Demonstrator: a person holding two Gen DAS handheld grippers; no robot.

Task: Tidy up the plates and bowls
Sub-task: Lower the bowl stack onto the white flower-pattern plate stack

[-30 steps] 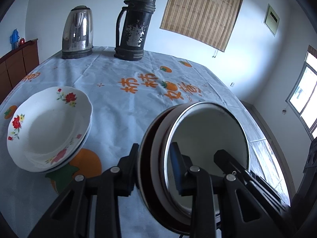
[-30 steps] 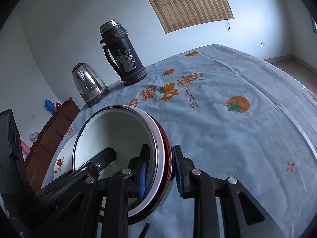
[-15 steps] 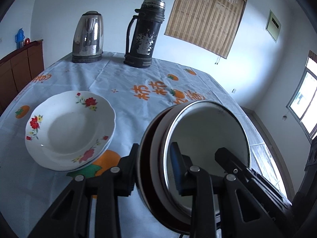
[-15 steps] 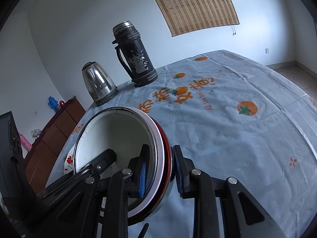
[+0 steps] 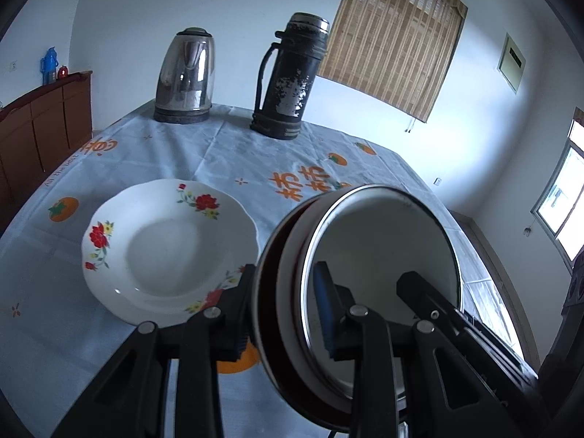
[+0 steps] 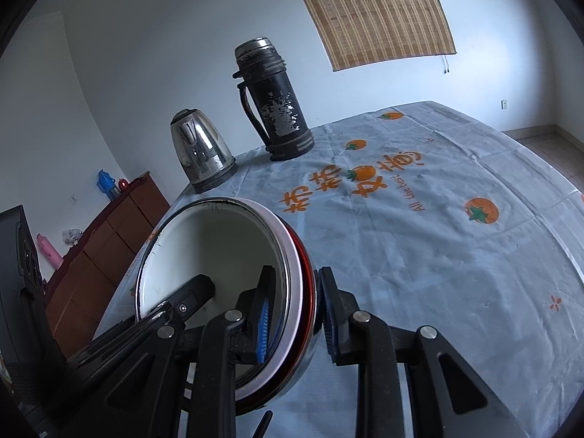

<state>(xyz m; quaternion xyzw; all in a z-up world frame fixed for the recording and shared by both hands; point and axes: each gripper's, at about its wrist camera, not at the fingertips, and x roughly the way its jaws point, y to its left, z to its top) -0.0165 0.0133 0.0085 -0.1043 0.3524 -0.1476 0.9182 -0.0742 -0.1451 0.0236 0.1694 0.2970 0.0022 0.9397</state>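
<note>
Printed on the pale blue tablecloth (image 6: pixel 419 255) covering the desk, large orange Chinese characters (image 6: pixel 350 182) run in a row beyond the right jaws, with small orange fruit pictures set among them. Beneath them, smaller script reads "All the best" (image 6: pixel 410 191). In the left wrist view, the same phrase (image 5: pixel 62 171) appears along the cloth's edge far to the left of the jaws, beside more orange characters (image 5: pixel 98 146). No other text is legible.
</note>
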